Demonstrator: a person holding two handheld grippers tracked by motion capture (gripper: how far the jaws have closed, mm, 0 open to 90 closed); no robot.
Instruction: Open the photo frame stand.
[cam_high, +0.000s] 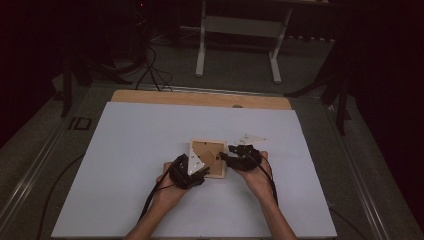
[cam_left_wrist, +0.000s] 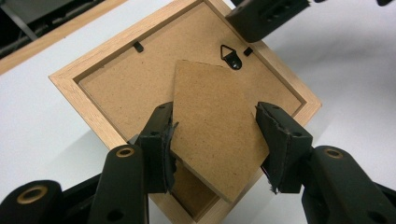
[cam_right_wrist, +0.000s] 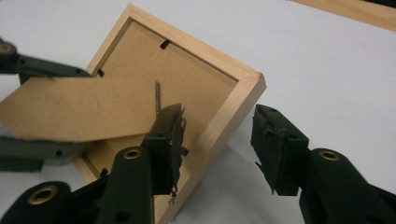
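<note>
We take this for a lab or recording studio: dark curtained surroundings, a white sheet (cam_high: 150, 150) over a wooden tabletop (cam_high: 200, 98), cables (cam_high: 152, 70) trailing on grey carpet (cam_high: 240, 70), a bare white desk frame (cam_high: 240, 30) behind, metal rails (cam_high: 30, 165) alongside.

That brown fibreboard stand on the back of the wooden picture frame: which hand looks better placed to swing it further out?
Probably the left. The left gripper has its jaws on both edges of the brown fibreboard stand. The right gripper stands open astride the wooden picture frame rim.
</note>
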